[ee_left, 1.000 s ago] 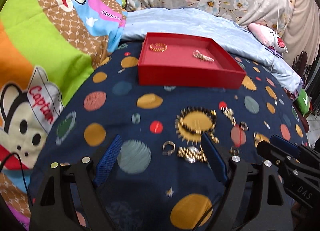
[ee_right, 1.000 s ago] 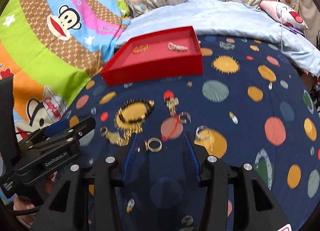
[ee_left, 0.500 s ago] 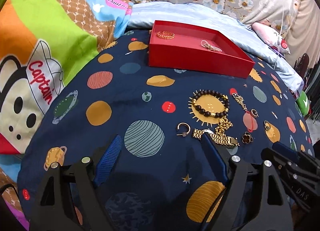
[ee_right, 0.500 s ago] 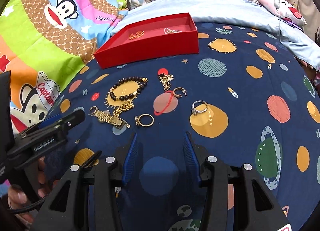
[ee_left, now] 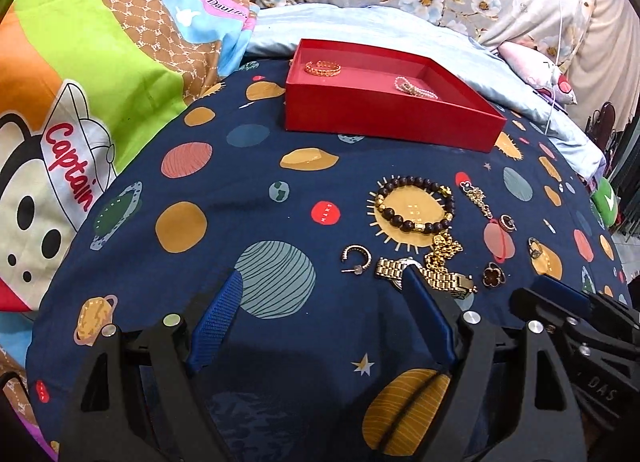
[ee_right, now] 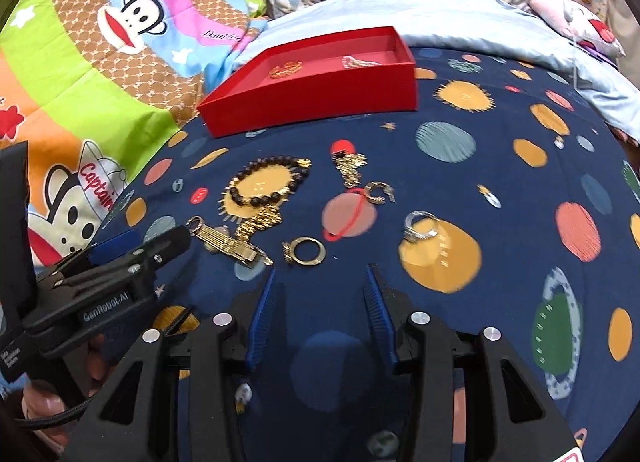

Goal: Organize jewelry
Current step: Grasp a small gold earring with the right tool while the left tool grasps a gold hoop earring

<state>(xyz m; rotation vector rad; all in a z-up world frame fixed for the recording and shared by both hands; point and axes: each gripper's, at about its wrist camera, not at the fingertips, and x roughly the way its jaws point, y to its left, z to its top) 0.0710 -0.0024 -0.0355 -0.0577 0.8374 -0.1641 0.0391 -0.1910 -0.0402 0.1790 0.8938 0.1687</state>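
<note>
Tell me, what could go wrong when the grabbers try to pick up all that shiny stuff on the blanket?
1. The gold watch and gold chain lie tangled against the bead bracelet; lifting one may drag the others.
2. The right gripper, jaws closing with nothing between them, sits near the flat gold ring; it could pinch the soft blanket instead.
3. The left gripper is open, one finger overlapping the watch in its view; it might nudge it.

both wrist fisheyes sit low over the planet-print sheet (ee_left: 248, 189), angled down and forward toward the red tray (ee_left: 384, 117). left cam sits left; both share tray and beaded bracelet (ee_right: 268, 185).
</note>
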